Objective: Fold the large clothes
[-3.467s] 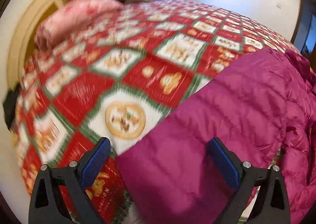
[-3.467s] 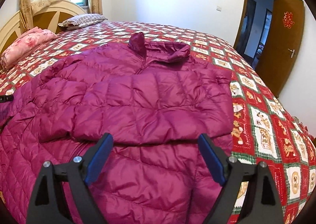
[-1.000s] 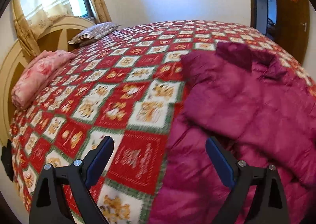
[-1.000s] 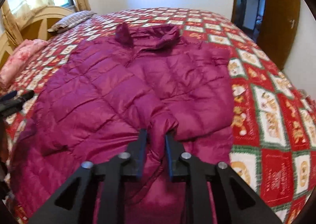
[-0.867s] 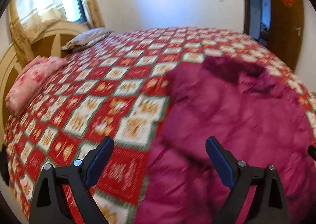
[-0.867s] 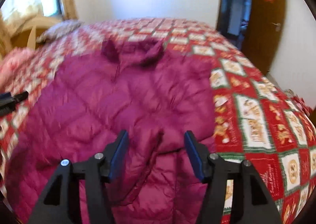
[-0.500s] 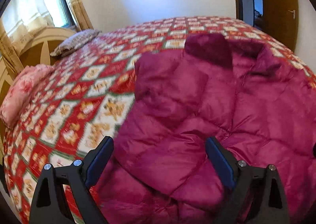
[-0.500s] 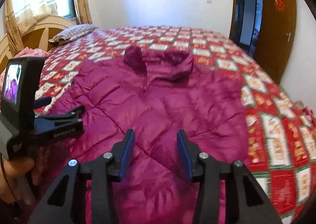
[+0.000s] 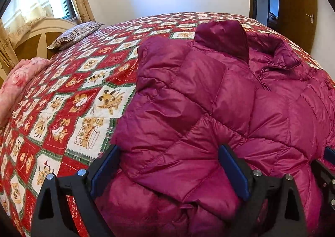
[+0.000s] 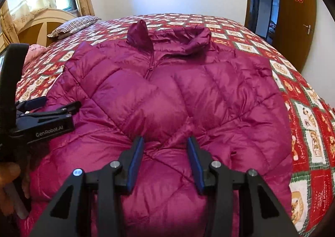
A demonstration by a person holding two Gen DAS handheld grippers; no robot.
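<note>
A magenta quilted down jacket lies front up on the bed, zipped, collar at the far end. Both sleeves are folded in across its front, meeting in a V near the middle. In the left wrist view my left gripper stands open wide just above the folded left sleeve, its pads on either side of the sleeve and not pressing. My right gripper hovers over the lower middle of the jacket, jaws partly apart with nothing pinched between them. The left gripper also shows at the jacket's left edge, held by a hand.
A red, white and green patterned quilt covers the bed. A striped pillow and a folded pink blanket lie by the curved headboard at the far left. A brown door is at the far right.
My right gripper let go of the sleeve cuff, which now lies folded on the jacket's front. My left gripper swung from over the quilt to over the folded left sleeve and came lower.
</note>
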